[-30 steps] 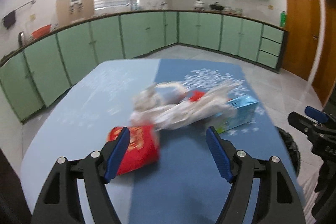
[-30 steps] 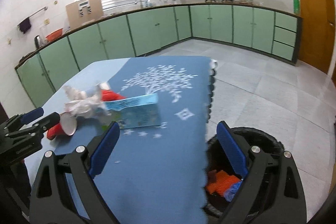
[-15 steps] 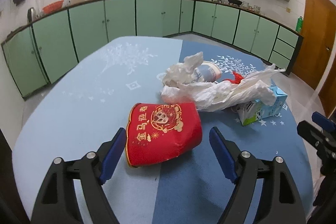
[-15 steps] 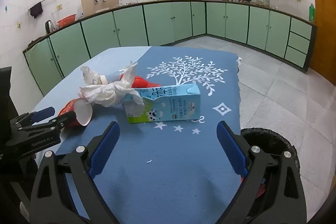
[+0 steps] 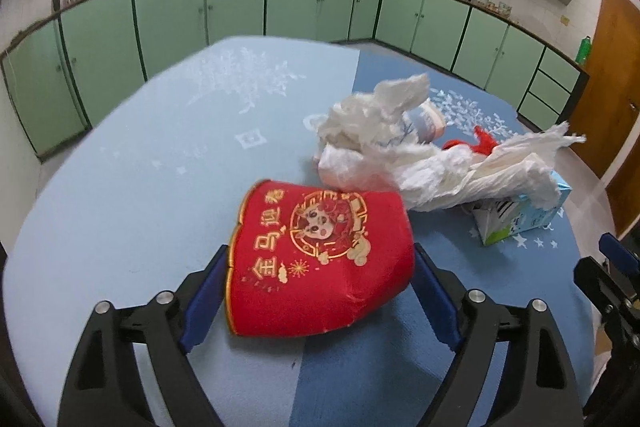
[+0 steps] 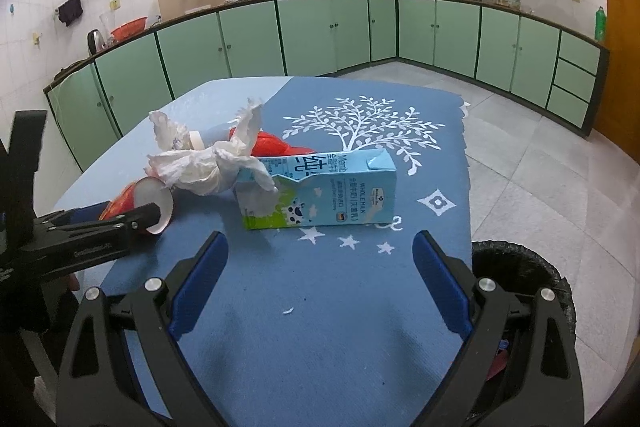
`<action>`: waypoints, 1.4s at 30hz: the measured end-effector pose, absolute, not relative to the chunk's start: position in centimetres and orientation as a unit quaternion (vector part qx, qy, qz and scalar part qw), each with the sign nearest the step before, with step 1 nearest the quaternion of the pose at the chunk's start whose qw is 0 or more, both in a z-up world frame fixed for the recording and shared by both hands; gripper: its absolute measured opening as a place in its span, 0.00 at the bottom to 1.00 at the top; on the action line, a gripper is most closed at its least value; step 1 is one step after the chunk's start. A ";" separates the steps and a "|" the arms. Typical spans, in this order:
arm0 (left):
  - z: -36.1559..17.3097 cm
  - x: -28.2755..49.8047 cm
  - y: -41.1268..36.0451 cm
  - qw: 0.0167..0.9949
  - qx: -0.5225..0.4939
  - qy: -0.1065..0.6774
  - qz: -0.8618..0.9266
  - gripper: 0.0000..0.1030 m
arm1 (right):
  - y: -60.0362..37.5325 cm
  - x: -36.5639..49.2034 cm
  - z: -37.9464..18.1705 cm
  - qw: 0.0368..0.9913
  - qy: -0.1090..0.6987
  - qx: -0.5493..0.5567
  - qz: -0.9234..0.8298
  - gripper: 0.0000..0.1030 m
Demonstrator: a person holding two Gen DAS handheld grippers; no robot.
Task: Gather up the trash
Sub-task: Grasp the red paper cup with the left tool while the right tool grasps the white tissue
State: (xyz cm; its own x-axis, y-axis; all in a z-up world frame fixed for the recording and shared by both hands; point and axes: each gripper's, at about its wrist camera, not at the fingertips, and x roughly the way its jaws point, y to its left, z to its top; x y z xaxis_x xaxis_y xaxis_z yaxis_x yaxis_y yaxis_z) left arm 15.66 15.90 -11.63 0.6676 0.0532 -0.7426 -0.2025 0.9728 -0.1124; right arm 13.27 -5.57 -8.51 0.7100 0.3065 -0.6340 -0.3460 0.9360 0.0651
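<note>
My left hand-held gripper (image 5: 316,291) had just been opening and stood wide around the red cup (image 5: 320,263), which lay crushed on the worktop (image 5: 120,187) between its pads. My right hand-held gripper (image 6: 320,287) gaped empty, the carton (image 6: 320,193) ahead, tissue (image 6: 208,163) draped beyond, bin (image 6: 520,267) to the right.
</note>
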 end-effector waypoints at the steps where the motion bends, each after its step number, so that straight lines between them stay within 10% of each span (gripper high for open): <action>1: -11.9 15.8 16.0 0.905 -0.098 0.408 0.071 0.83 | -5.6 13.3 -8.5 0.924 0.337 -0.029 0.176 0.88; 30: -8.9 12.4 18.6 0.926 -0.081 0.350 0.120 0.77 | 0.1 16.5 -7.1 0.921 0.312 -0.041 0.231 0.88; 36: -8.8 12.8 19.0 0.927 -0.082 0.346 0.122 0.77 | 1.2 17.5 -7.5 0.914 0.324 -0.048 0.240 0.72; 42: -9.2 12.6 19.1 0.925 -0.087 0.346 0.126 0.77 | 2.2 17.4 -8.2 0.898 0.344 -0.065 0.266 0.26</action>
State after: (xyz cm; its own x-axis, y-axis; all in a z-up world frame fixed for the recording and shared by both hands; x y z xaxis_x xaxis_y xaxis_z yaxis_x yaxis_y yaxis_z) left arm 12.58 19.09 -9.21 0.7281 0.1733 -0.6632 -0.2942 0.9529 -0.0741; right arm 17.37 2.19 -8.19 0.6217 0.4331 -0.6526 -0.5222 0.8502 0.0667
